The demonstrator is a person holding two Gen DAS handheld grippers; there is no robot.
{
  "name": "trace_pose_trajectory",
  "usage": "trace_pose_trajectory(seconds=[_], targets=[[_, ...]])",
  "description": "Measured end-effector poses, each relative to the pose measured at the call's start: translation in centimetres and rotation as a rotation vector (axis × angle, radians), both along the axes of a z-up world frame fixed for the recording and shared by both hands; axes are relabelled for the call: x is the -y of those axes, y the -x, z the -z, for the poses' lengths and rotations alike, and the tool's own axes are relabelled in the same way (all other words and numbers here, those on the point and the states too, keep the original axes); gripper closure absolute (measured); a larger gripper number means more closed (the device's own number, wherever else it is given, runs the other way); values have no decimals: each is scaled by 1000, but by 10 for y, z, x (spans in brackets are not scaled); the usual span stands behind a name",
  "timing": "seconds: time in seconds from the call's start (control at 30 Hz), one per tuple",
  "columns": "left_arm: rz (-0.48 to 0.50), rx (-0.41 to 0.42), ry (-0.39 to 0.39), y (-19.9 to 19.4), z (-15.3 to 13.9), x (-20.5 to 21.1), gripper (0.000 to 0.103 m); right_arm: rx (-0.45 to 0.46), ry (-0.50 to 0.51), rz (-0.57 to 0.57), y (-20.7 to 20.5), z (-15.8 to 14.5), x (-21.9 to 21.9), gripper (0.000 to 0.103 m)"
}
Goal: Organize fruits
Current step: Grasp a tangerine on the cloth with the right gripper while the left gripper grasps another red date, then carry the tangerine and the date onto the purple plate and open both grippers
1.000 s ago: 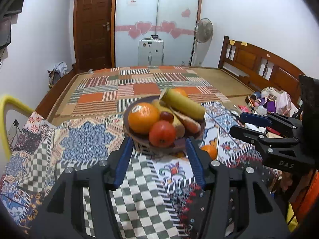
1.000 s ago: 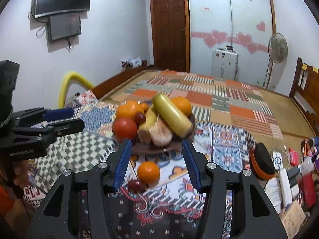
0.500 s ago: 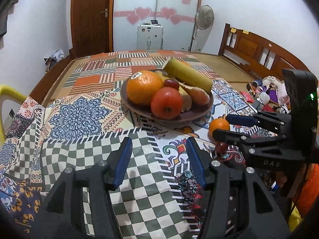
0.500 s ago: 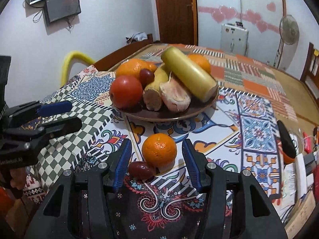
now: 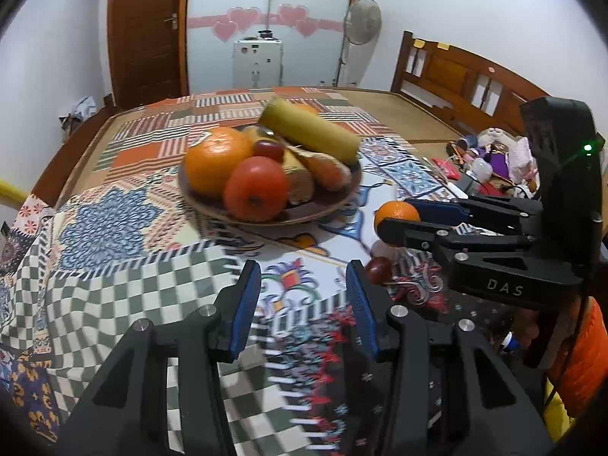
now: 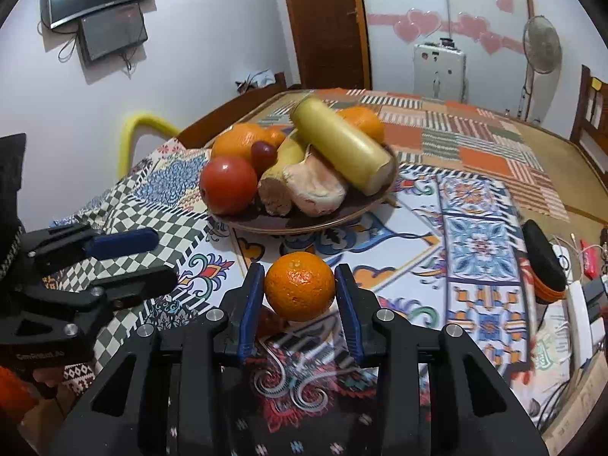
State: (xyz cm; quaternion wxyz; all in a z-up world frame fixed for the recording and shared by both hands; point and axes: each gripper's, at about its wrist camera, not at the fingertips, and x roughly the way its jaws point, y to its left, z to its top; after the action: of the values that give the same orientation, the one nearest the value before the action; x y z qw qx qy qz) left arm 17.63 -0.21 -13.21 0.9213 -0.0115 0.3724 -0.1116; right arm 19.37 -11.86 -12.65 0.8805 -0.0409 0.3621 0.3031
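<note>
- The right hand-held gripper [image 6: 298, 288], low centre in its own view, has just been closing; a loose mandarin [image 6: 299, 286] sits between its blue pads, which stand just beside the fruit's sides, and contact cannot be confirmed.
- A small dark red fruit [image 6: 270, 320] lies on the patterned cloth [image 6: 475, 250] touching the mandarin's lower left.
- The left hand-held gripper [image 5: 303, 296], at the bottom centre of its view, has also just been narrowing, with only cloth between its jaws.
- The brown fruit bowl [image 6: 304, 224], above the mandarin, holds oranges, a tomato, a grape and a pale yellow cylinder-shaped fruit.
</note>
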Motion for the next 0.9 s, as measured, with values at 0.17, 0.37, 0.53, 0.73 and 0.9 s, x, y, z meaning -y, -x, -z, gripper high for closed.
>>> trace_pose_trajectory(seconds=[0.17,0.37,0.53,0.73,0.9], targets=[[32,-15,5,-6,3,16,57,41,1,34,8,-11,18,68],[72,-35,-11,-12,11,40,58,60,-1,60,12,-16,34,68],[80,-59,-22,-16,18,52,57,55,-7,70,11,-13,43,68],[74,-82,-39,-23,26,60,58,52,-16,66,12,-11,46,68],[65,-72,-58,-24,31,61,71,54,-20,58,14,-10,45,68]])
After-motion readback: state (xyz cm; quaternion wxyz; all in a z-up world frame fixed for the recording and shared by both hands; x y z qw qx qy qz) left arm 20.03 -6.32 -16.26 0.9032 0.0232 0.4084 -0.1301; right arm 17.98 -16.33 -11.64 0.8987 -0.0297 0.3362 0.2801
